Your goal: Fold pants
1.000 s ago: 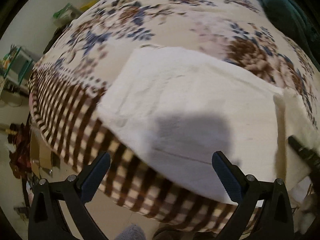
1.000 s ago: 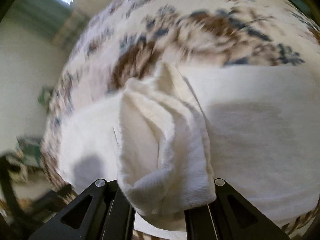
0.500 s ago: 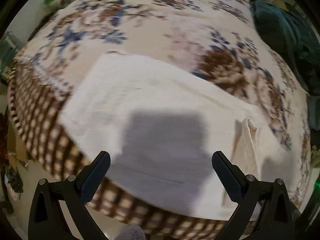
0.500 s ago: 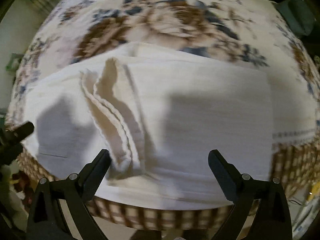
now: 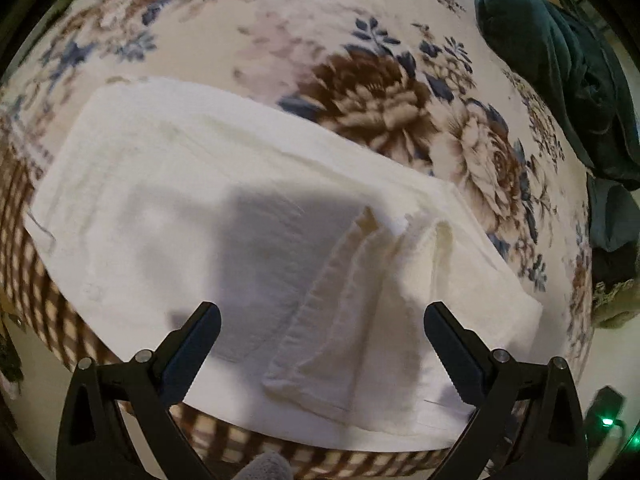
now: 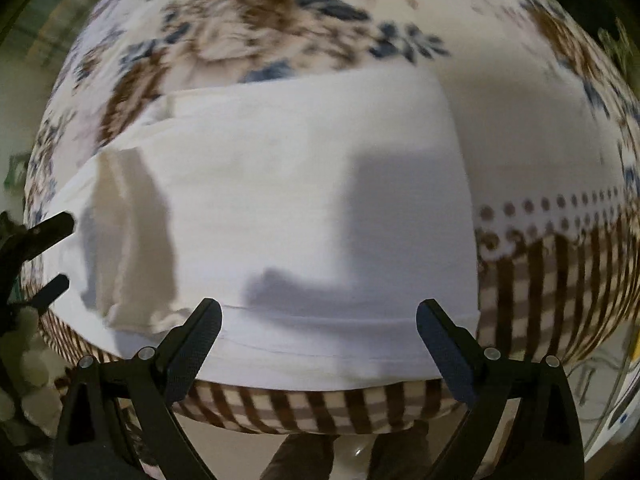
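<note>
The white pants point(image 5: 168, 208) lie folded flat along the front edge of a floral blanket point(image 5: 380, 80). A loose folded flap point(image 5: 352, 312) with a ribbed hem rests on top of them. My left gripper point(image 5: 322, 330) hangs open just above that flap, holding nothing. In the right wrist view the pants point(image 6: 300, 184) fill the middle and the flap point(image 6: 128, 236) lies at their left end. My right gripper point(image 6: 320, 322) is open over the pants' near edge, with nothing between its fingers. The left gripper point(image 6: 56, 254) shows at the left border beside the flap.
The blanket's brown checked border point(image 6: 540, 280) hangs over the bed's front edge. A heap of dark green cloth point(image 5: 560, 80) lies at the back right of the bed. A device with a green light point(image 5: 606, 422) sits on the floor. A person's legs point(image 6: 304, 460) stand below the edge.
My right gripper has opened and dropped the bunched flap, which now lies on the pants. Both grippers have shifted rightward along the pants; the flap now sits under the left gripper.
</note>
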### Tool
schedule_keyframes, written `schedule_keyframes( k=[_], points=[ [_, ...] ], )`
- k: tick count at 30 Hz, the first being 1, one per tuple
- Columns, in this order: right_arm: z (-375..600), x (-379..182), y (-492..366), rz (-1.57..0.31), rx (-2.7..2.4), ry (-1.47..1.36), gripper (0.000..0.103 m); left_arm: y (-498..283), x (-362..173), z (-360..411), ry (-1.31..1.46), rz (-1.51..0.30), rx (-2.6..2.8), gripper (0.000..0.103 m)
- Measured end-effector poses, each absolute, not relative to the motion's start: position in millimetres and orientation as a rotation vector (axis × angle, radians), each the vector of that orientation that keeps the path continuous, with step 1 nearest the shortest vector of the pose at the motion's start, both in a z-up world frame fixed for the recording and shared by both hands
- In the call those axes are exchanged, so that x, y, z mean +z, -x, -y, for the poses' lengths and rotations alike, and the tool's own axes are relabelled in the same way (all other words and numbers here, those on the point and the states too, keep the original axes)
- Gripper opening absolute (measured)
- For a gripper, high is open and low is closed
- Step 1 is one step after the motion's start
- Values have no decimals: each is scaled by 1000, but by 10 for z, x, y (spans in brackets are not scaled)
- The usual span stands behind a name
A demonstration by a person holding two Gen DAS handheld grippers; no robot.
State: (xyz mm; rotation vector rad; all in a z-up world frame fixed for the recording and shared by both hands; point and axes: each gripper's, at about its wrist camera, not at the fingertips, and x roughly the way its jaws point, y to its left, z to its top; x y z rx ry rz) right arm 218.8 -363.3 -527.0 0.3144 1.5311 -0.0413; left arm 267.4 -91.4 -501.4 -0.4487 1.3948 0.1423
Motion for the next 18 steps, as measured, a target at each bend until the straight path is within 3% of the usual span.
schedule_keyframes(
  k=[6,11,18],
  points=[
    [3752,-5383,-2236,-1537,-49,-367,100,-2631,-4853,1364,334,-1349,52,103],
    [3783,-5480,-2237,-1562,-71,-356,100,-2628,-5321,1598,34,-1491,131,103],
    [3825,-5457,-2193,-1574,-61,-340,100,-2474,-5371,615,364,-1513,322,103]
  ],
)
